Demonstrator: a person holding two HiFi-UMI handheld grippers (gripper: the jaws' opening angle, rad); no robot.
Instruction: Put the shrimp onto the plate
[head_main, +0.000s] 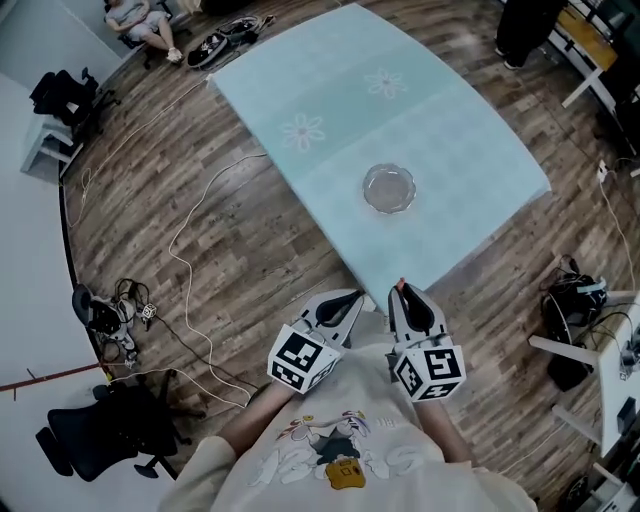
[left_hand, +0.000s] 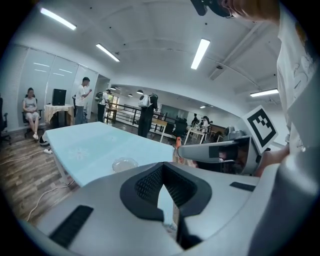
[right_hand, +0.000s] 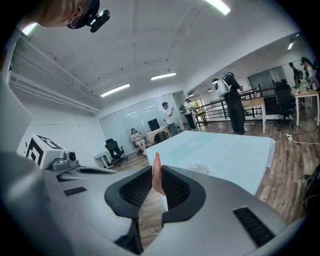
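A pink-orange shrimp (right_hand: 157, 176) stands upright, pinched between the black pads of my right gripper (right_hand: 156, 189), which is shut on it. In the head view its tip (head_main: 401, 285) pokes out of the right gripper (head_main: 403, 293), held close to my body just short of the table's near corner. The shrimp (left_hand: 177, 145) also shows from the left gripper view. A clear glass plate (head_main: 388, 188) sits empty on the light blue tablecloth (head_main: 330, 90), ahead of both grippers; the same plate (left_hand: 124, 163) (right_hand: 200, 168) appears in both gripper views. My left gripper (head_main: 351, 297) (left_hand: 163, 168) hangs beside the right one, shut with nothing in it.
White cables (head_main: 190, 250) trail across the wood floor left of the table. A black office chair (head_main: 110, 425) stands at the lower left, and gear and a white stand (head_main: 572, 345) at the right. Several people (left_hand: 82, 100) sit or stand far beyond the table.
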